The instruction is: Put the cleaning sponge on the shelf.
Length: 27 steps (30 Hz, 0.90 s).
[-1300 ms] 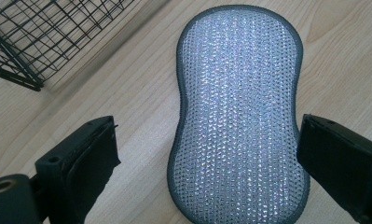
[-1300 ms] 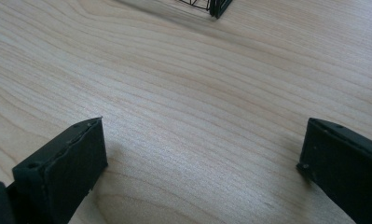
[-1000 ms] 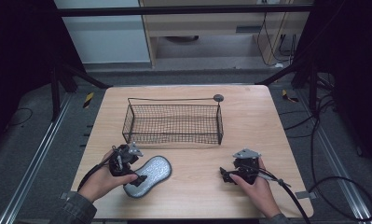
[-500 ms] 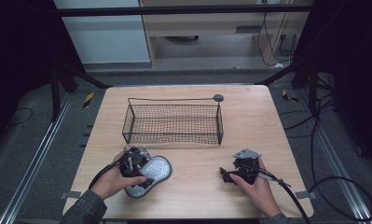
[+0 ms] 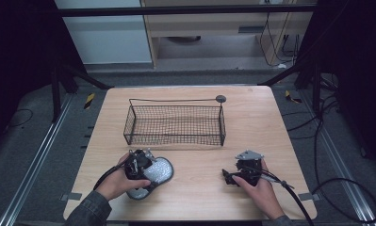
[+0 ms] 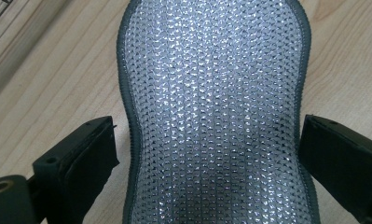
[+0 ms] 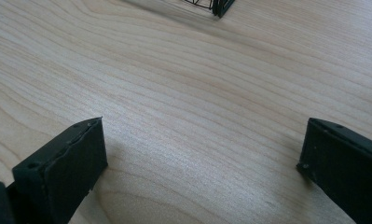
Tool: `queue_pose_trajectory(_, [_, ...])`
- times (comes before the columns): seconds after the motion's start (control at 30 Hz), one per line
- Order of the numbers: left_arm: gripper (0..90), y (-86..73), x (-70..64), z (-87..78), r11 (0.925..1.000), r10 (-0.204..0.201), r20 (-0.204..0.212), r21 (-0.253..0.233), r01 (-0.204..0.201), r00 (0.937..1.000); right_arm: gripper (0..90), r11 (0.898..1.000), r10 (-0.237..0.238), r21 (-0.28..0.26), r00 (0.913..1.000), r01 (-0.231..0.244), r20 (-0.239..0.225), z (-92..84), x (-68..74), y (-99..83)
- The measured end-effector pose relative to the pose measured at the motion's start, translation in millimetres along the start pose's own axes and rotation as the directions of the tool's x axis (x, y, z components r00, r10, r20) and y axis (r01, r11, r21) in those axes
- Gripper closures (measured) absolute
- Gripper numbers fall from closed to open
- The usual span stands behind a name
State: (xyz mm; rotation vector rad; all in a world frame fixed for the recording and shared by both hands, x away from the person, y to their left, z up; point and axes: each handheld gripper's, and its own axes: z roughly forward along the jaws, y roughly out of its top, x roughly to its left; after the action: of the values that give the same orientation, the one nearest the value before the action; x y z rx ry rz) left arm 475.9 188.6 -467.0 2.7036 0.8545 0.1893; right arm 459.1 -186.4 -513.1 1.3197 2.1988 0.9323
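We saw a light wooden table (image 5: 195,197) with a black wire basket (image 5: 175,124) standing upright on its far half, its thin handle ending in a small dark knob (image 5: 220,98) at the far right corner. On the near left part of the table lay a silvery mesh scrubbing pad (image 5: 155,172) with a dark grey border, flat on the wood and well apart from the basket. The left gripper (image 5: 137,165), held in the person's left hand (image 5: 116,182), sat right over the near end of that pad. In the left gripper view the pad (image 6: 216,107) ran up between the two black jaws, which stood spread wide on either side of its narrowed waist; a sliver of bare wood showed between the left jaw and the pad's edge, and the right jaw stood just beside the other edge, so we judged the jaws released and not pressing on it. The right gripper (image 5: 237,173), with its grey plate on top and its cable trailing off toward the table's near right corner, rested in the right hand (image 5: 261,193) on the near right part of the table. In the right gripper view its jaws were likewise parted wide over bare wood (image 7: 197,116), with a corner of the basket (image 7: 211,6) at the top edge.
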Motion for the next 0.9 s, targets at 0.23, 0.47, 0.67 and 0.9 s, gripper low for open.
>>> queue_pose_trajectory(0.23, [2.7,-0.7,0.5,4.5,0.9999,-0.012,0.011,-0.004,0.012,0.9999,0.7,1.000,-0.004,0.001,1.0000,0.004,-0.003,-0.2,0.3,-0.1])
queue_pose_trajectory(0.47, [1.7,-0.6,1.3,7.2,0.9998,-0.018,0.020,-0.005,0.018,0.9996,0.7,1.000,-0.004,0.002,1.0000,0.004,-0.007,-0.4,0.9,-0.1])
queue_pose_trajectory(0.67, [3.3,-0.9,0.9,8.4,0.9997,-0.022,0.037,-0.009,0.023,0.9991,0.7,1.000,-0.006,0.002,1.0000,0.006,-0.007,-0.3,1.1,-0.1])
queue_pose_trajectory(0.9, [6.5,-1.5,-0.7,6.3,0.9997,-0.014,0.011,-0.018,0.014,0.9998,0.7,1.000,-0.005,0.002,1.0000,0.005,-0.007,-0.4,1.6,-0.2])
